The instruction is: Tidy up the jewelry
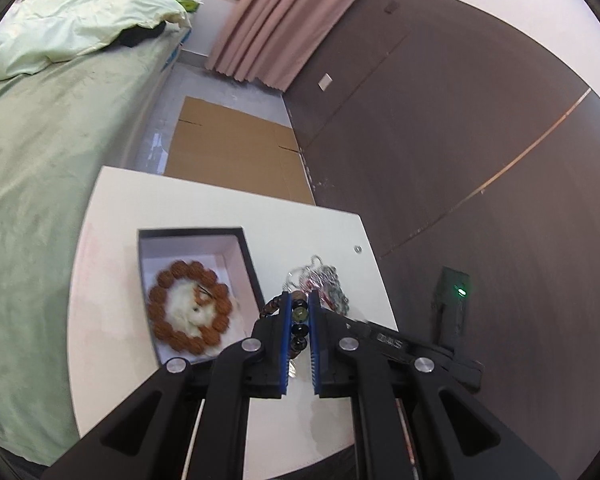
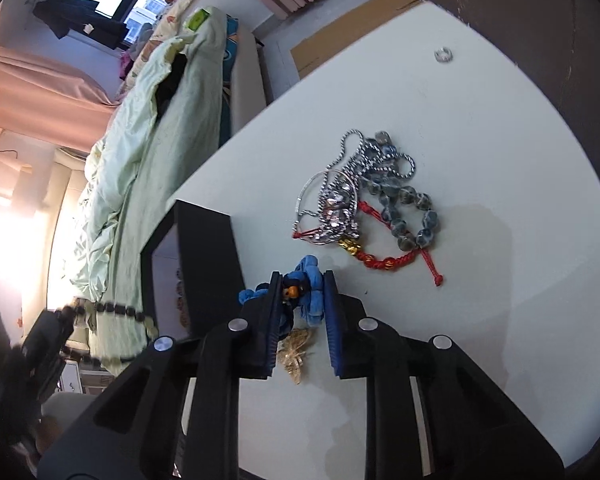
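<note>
My left gripper [image 1: 301, 300] is shut on a dark bead bracelet [image 1: 300, 330], lifted above the white table [image 1: 108, 280]. Left of it stands an open black box [image 1: 252, 264] that holds a brown bead bracelet [image 1: 162, 280] around a white fluffy piece. In the right wrist view my right gripper [image 2: 303, 280] is shut on a blue knotted cord bracelet [image 2: 314, 288] with a straw-coloured tassel [image 2: 296, 354], close to the box [image 2: 208, 240]. The dark bracelet [image 2: 116, 308] also shows dangling at the lower left there.
A tangled pile lies on the table [image 2: 500, 140]: silver chain [image 2: 354, 148], crystal bangle [image 2: 332, 204], grey-blue bead bracelet [image 2: 410, 208], red cord bracelet [image 2: 384, 258]. A small silver ring [image 2: 443, 55] sits near the far edge. A green-covered bed [image 1: 40, 160] borders the table.
</note>
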`<state>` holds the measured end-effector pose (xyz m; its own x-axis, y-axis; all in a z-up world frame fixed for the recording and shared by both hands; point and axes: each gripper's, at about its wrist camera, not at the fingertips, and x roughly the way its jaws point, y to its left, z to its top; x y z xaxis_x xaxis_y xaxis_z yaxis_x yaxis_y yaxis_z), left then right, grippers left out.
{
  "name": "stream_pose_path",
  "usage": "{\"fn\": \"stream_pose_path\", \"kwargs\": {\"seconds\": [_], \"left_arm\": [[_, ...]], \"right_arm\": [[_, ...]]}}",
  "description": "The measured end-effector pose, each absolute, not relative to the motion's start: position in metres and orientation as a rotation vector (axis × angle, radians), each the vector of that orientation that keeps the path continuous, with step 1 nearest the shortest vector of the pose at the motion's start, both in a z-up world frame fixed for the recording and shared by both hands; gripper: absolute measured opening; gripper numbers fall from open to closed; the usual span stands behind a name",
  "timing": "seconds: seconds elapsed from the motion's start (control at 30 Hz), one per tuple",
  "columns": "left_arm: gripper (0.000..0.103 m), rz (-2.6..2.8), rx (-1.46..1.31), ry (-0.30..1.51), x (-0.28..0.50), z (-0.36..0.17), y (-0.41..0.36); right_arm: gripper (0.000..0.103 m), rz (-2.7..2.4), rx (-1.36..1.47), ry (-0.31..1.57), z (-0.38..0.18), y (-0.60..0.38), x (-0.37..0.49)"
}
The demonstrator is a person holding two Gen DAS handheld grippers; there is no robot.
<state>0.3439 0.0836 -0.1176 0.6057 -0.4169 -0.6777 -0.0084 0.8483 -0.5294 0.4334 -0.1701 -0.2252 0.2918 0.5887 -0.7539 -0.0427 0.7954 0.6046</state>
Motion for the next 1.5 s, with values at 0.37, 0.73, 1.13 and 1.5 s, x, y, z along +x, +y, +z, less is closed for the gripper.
{"fn": "stream_pose_path", "kwargs": {"seconds": [0.37, 0.73, 1.13, 1.5], "left_arm": [[0.037, -0.077, -0.530, 0.952, 0.359, -0.152, 0.119], [0.069, -0.017, -0.569, 0.897, 0.329, -0.150, 0.157], [0.094, 0.043, -0.583, 0.857, 0.306, -0.143, 0.178], [0.094, -0.095, -0.552, 0.860, 0.319, -0.135, 0.118]], "right_arm": [[0.021, 0.518, 0.504, 1.134, -0.170, -0.161, 0.424], [0.021, 0.626, 0.450, 1.099, -0.135, -0.114, 0.421], [0.090, 0.680, 0.419, 1.074, -0.139, -0.079, 0.414], [0.090, 0.542, 0.445, 1.060, -0.146, -0.154, 0.406]]}}
